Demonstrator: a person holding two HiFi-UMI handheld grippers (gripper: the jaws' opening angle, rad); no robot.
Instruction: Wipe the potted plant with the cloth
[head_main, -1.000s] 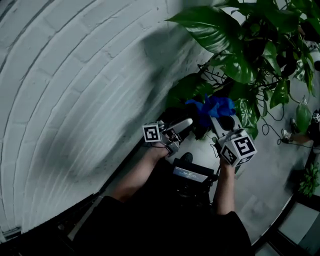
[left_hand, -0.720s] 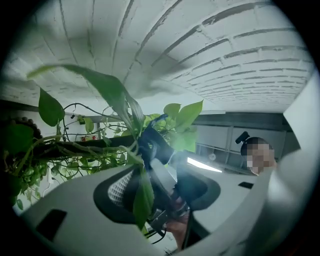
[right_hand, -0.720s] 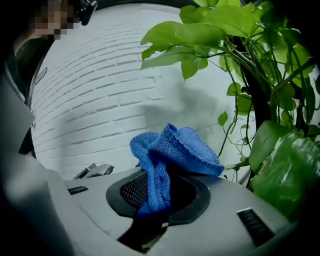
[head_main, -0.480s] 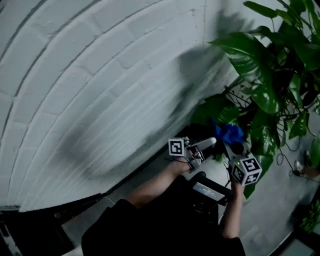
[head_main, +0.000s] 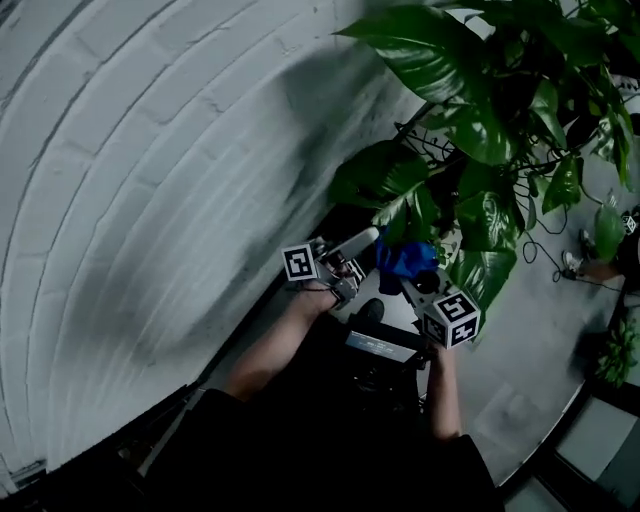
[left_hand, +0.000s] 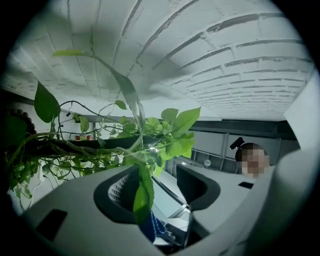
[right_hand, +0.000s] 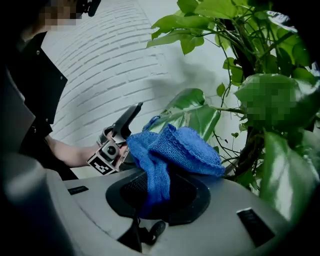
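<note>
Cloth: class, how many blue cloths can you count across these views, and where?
1. The blue cloth is clamped in the right gripper, close to the plant. Others could be hidden behind its leaves.

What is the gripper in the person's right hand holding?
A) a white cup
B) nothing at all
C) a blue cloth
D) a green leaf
C: in the right gripper view the blue cloth is pinched between the jaws of the right gripper and bunches up above them, next to the plant's leaves.
</note>
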